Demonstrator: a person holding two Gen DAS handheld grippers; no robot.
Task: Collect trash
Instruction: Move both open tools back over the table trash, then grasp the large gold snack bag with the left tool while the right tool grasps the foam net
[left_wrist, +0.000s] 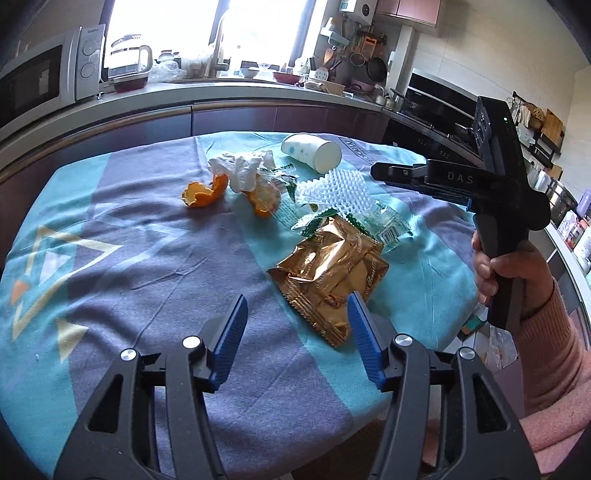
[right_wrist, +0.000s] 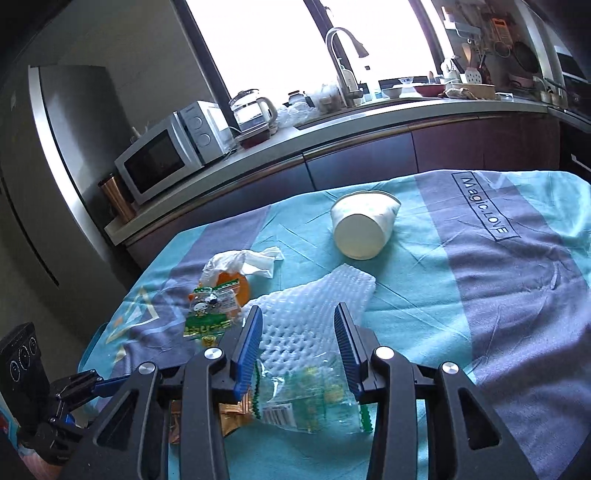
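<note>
A: Take the gold snack wrapper as the marker. What lies to its left on the tablecloth?

B: Farthest left of it, and farther back, a curl of orange peel. Just right of that a crumpled white tissue, touching a second bit of peel that sits under a clear wrapper with green print.

A: And directly behind the gold wrapper?

B: A white foam fruit net, and behind that a white paper cup lying on its side, its base turned toward the cameras. A clear plastic bag with a barcode touches the gold wrapper's back right corner.

A: Where is the left gripper?

B: In front of the gold wrapper, above the cloth. Its jaws stand partly apart with nothing between them; the right blue pad overlaps the wrapper's near edge in the left wrist view, but whether it touches I cannot tell.

A: And to the right?

B: The right gripper, held by a hand in a pink sleeve, well right of the gold wrapper. In its own camera the jaws are partly apart and empty, framing the foam net and the clear bag below without pressing either.

A: Anything behind the table?

B: A counter with a microwave, a glass kettle and a sink tap under a bright window.
</note>
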